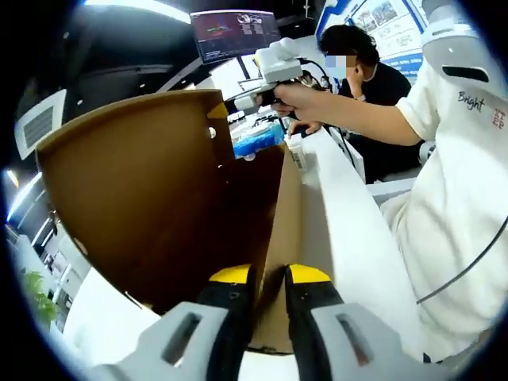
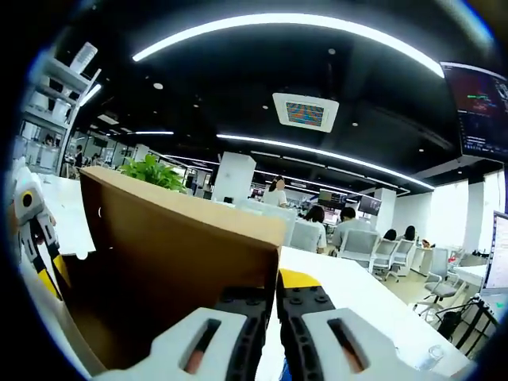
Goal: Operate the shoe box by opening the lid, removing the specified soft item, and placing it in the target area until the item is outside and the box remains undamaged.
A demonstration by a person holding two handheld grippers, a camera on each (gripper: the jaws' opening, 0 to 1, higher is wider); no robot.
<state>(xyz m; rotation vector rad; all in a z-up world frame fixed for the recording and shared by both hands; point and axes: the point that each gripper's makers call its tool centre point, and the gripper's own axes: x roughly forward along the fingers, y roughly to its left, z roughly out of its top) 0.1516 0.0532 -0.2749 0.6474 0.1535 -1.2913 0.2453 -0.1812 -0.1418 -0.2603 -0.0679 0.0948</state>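
Plain brown cardboard shoe box (image 1: 159, 198) on the white table (image 1: 349, 214), lid raised – light, thin-walled, easily creased; best held at rims, gently. Left gripper (image 1: 270, 278) clamped on a box wall edge; right gripper (image 2: 270, 298) clamped likewise on the box (image 2: 175, 262) – contents hidden

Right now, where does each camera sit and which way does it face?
Left gripper view: rides the left hand-held gripper, jaws closed on a wall of the open shoe box, looking along the box over the table; the person's hand holds the right hand-held gripper at the far end.
Right gripper view: low at the opposite end, tilted up towards the office ceiling; its jaws sit close at a wall edge, grip unclear.
Shared: the shoe box, and each shows the other gripper.
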